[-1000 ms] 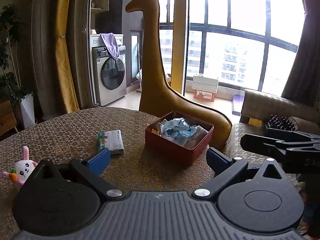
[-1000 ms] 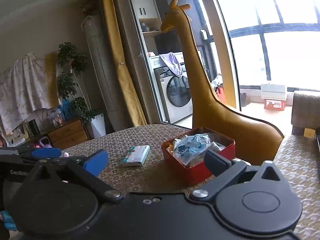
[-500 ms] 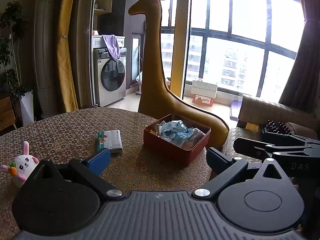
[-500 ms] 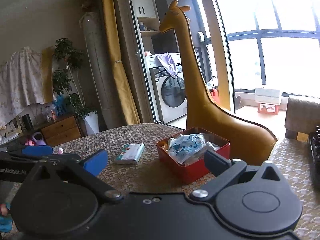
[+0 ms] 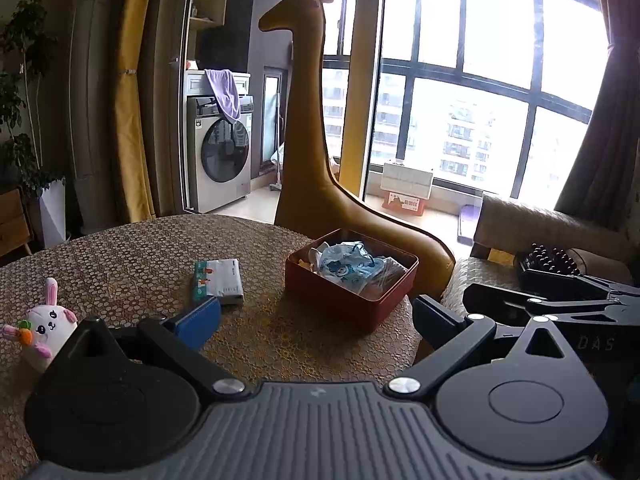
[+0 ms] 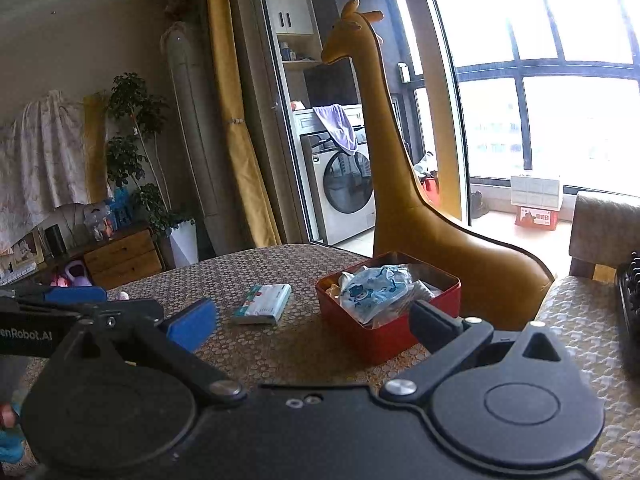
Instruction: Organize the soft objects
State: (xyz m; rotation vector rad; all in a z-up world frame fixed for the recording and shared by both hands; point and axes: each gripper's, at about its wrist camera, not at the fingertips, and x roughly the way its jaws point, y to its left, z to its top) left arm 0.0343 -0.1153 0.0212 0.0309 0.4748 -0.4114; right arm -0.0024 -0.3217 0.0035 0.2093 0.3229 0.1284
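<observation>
A red box stands on the patterned round table and holds soft packets, a blue-printed one on top. A white tissue pack lies left of the box. A white plush bunny stands at the table's left. My left gripper is open and empty, held back from the box. My right gripper is open and empty, also short of the box; the tissue pack lies to the box's left there.
A tall tan giraffe figure stands just behind the table. An upholstered seat lies to the right. The other gripper shows at the right edge of the left wrist view. A washing machine and windows are beyond.
Both grippers have drawn back and tilted slightly, so the box and tissue pack sit a little farther off. Both stay open and empty.
</observation>
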